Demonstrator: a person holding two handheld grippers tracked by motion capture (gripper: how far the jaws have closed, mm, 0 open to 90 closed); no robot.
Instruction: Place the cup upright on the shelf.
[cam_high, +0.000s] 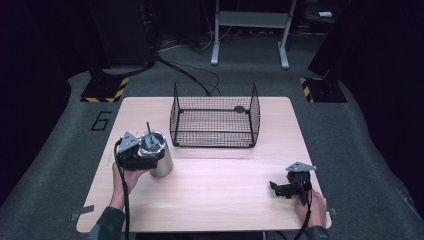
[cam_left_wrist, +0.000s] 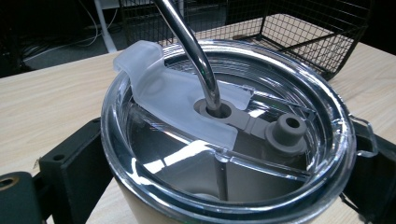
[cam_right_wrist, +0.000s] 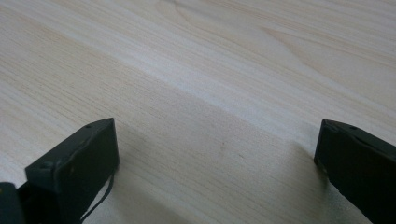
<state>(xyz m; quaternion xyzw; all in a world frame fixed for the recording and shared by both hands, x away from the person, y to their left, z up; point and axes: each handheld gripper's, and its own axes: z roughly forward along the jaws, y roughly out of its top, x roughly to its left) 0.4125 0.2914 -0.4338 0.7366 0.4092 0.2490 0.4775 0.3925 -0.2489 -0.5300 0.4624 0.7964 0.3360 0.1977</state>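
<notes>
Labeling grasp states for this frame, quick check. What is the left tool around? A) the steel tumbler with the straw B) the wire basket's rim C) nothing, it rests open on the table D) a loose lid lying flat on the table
A: in the left gripper view the jaws sit on either side of the tumbler under its clear lid, and the high view shows the left tool at that tumbler, beside the wire basket.

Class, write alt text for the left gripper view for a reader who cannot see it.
A tumbler's clear plastic lid seen close up, with a bent metal straw through its grey centre hole, sits between the left gripper's two black fingers. Behind it stands a black wire basket on the light wooden table.
</notes>
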